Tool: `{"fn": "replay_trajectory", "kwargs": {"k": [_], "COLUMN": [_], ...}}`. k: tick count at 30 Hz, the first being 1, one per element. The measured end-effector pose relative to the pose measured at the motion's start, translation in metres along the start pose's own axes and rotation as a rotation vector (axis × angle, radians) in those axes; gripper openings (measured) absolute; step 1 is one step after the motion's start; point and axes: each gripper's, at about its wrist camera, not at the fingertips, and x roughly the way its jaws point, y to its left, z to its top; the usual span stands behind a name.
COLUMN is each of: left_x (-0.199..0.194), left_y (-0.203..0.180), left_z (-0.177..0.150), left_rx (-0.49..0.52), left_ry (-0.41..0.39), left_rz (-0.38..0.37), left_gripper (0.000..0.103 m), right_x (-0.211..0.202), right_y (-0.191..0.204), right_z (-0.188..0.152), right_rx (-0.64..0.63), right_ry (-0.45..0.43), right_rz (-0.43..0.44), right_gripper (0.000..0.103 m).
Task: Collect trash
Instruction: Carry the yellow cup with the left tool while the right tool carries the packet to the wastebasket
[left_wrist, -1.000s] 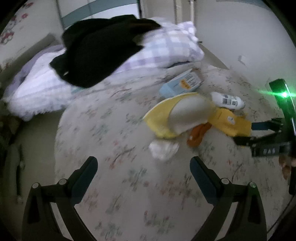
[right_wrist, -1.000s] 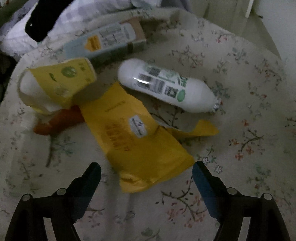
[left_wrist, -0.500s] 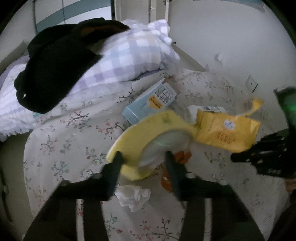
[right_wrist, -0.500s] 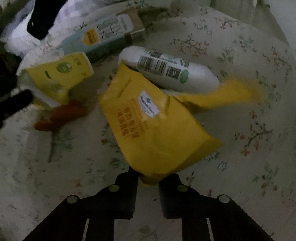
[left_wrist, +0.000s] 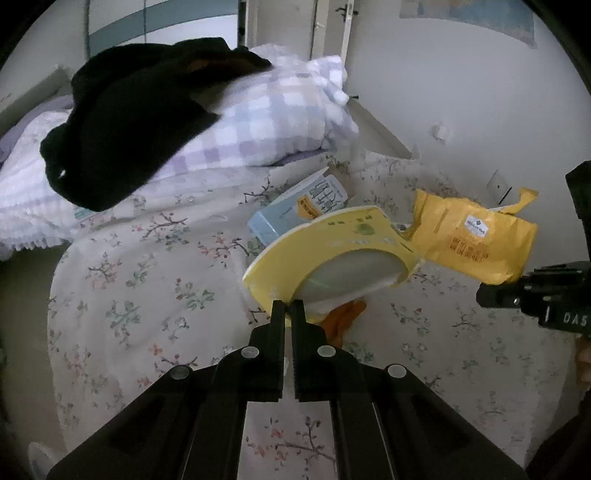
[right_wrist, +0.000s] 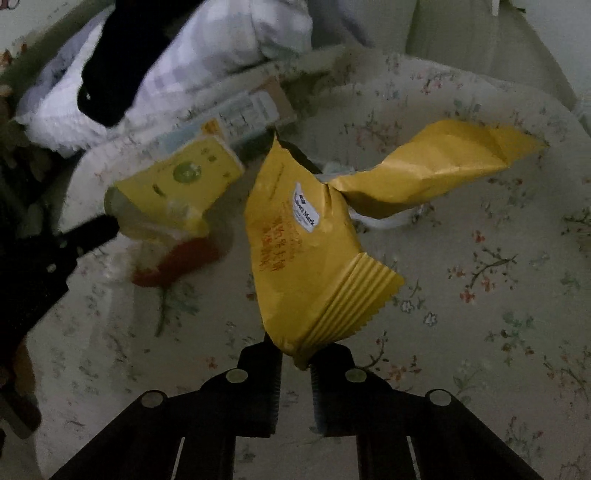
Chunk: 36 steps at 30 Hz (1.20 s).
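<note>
My left gripper (left_wrist: 288, 308) is shut on the rim of a squashed yellow paper cup (left_wrist: 332, 240), held tilted just above the floral bedspread (left_wrist: 147, 277). The cup (right_wrist: 173, 184) and the left gripper (right_wrist: 110, 225) also show at the left of the right wrist view. My right gripper (right_wrist: 295, 354) is shut on the crimped end of a torn yellow snack wrapper (right_wrist: 299, 251), lifted off the bed; it hangs at the right of the left wrist view as the wrapper (left_wrist: 469, 236), held by the right gripper (left_wrist: 484, 295). An orange scrap (left_wrist: 343, 314) lies under the cup.
A light blue carton (left_wrist: 295, 210) lies on the bed behind the cup. A checked pillow (left_wrist: 266, 122) with a black garment (left_wrist: 140, 114) on it fills the back left. A white bottle (right_wrist: 384, 221) is mostly hidden behind the wrapper. A wall (left_wrist: 461, 92) stands at the right.
Both grippers went from wide open to shut, the left on the cup's rim, the right on the wrapper's end. Cup and wrapper have come up off the bedspread. The crumpled tissue is out of sight.
</note>
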Motion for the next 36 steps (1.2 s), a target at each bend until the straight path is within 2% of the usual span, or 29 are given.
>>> {"fn": "replay_trajectory", "kwargs": {"k": [10, 17, 24, 30, 32, 36], "left_x": [-0.038, -0.091, -0.145, -0.196, -0.211, -0.225], "left_y": [0.007, 0.028, 0.073, 0.129, 0.149, 0.177], "left_z": [-0.01, -0.039, -0.092, -0.149, -0.167, -0.196], "left_rx": [-0.049, -0.104, -0.236, -0.424, -0.464, -0.539], "left_ry": [-0.033, -0.064, -0.072, -0.092, -0.088, -0.062], "left_rz": [0.022, 0.078, 0.153, 0.224, 0.288, 0.36], "left_gripper": [0.003, 0.003, 0.002, 0.002, 0.002, 0.003], "right_x": [-0.02, -0.03, -0.034, -0.027, -0.021, -0.006], "right_y": [0.002, 0.025, 0.076, 0.14, 0.164, 0.211], "right_z": [0.006, 0.004, -0.004, -0.015, -0.019, -0.028], "right_rx": [0.036, -0.004, -0.08, -0.16, -0.187, -0.244], "right_ry": [-0.049, -0.059, -0.056, -0.029, -0.013, 0.023], "right_rz": [0.012, 0.037, 0.074, 0.143, 0.165, 0.212], "right_gripper": [0.012, 0.012, 0.012, 0.012, 0.012, 0.012]}}
